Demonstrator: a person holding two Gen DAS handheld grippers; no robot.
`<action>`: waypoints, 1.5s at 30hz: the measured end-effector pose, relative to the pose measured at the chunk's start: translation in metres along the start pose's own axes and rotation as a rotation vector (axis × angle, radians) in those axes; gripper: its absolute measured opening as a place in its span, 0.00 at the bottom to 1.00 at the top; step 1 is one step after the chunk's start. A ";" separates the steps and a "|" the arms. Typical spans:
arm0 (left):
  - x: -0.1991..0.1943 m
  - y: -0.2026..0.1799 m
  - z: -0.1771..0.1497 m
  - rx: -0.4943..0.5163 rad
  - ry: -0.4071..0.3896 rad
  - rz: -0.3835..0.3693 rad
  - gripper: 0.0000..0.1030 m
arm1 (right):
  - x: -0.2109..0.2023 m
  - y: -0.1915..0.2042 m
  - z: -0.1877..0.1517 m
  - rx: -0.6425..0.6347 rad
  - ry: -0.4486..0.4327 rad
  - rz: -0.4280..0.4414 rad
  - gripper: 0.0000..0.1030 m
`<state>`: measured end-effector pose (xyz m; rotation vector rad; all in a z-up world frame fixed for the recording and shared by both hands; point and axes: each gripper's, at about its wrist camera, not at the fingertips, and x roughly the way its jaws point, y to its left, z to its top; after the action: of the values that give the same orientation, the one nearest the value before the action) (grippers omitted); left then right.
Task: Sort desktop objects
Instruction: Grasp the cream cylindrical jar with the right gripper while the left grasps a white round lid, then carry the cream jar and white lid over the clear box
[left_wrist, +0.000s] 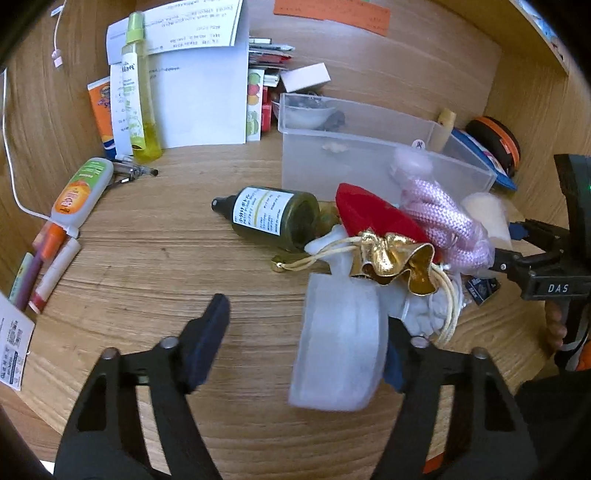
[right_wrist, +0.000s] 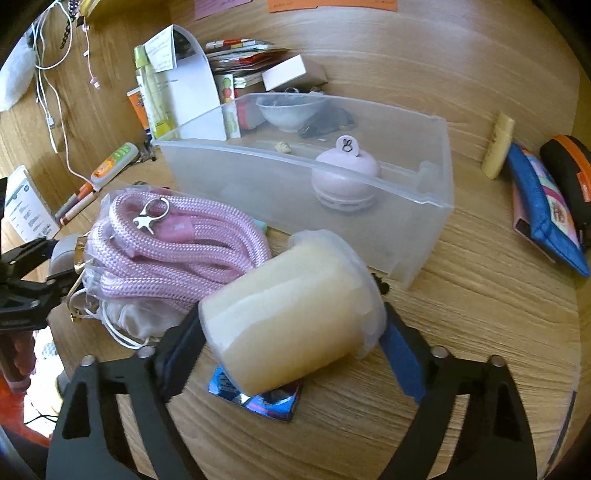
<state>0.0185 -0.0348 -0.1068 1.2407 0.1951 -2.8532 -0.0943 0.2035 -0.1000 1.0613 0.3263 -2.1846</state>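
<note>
The wooden desk (right_wrist: 461, 314) spreads under both grippers, cluttered so that the sorting has somewhere to draw from. Ahead of the right gripper (right_wrist: 291, 350) stands the translucent bin (right_wrist: 424, 221), open-topped and near at hand, probably the place sorted things go; a pink round gadget (right_wrist: 345, 181) already sits inside it. Just left of that gripper lies the coiled pink rope (right_wrist: 184, 251) in a clear bag, part of the pile waiting its turn. Between the right gripper's blue pads sits the cream roll (right_wrist: 291, 317), lying tilted on its side; the jaws stand wide around it and appear to touch both ends, likely taking hold for a lift into the bin, though a firm squeeze cannot be confirmed. The left gripper (left_wrist: 306, 343) is partly open: the white tape roll (left_wrist: 340, 347) stands on edge against its right finger, the left finger well clear, so nothing is clamped yet. Beyond it lie the gold pouch (left_wrist: 395, 258) and dark green bottle (left_wrist: 275, 218)
</note>
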 end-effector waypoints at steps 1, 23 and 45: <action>0.001 0.000 -0.001 0.000 -0.001 0.003 0.63 | 0.000 0.000 0.000 0.000 -0.002 -0.001 0.82; -0.024 0.013 0.019 -0.073 -0.129 0.063 0.28 | -0.040 -0.005 -0.007 0.057 -0.084 -0.041 0.62; -0.056 0.001 0.085 -0.028 -0.248 0.031 0.28 | -0.096 -0.022 0.035 0.046 -0.230 -0.078 0.61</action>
<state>-0.0048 -0.0475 -0.0087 0.8660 0.2057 -2.9310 -0.0877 0.2475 -0.0053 0.8217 0.2174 -2.3663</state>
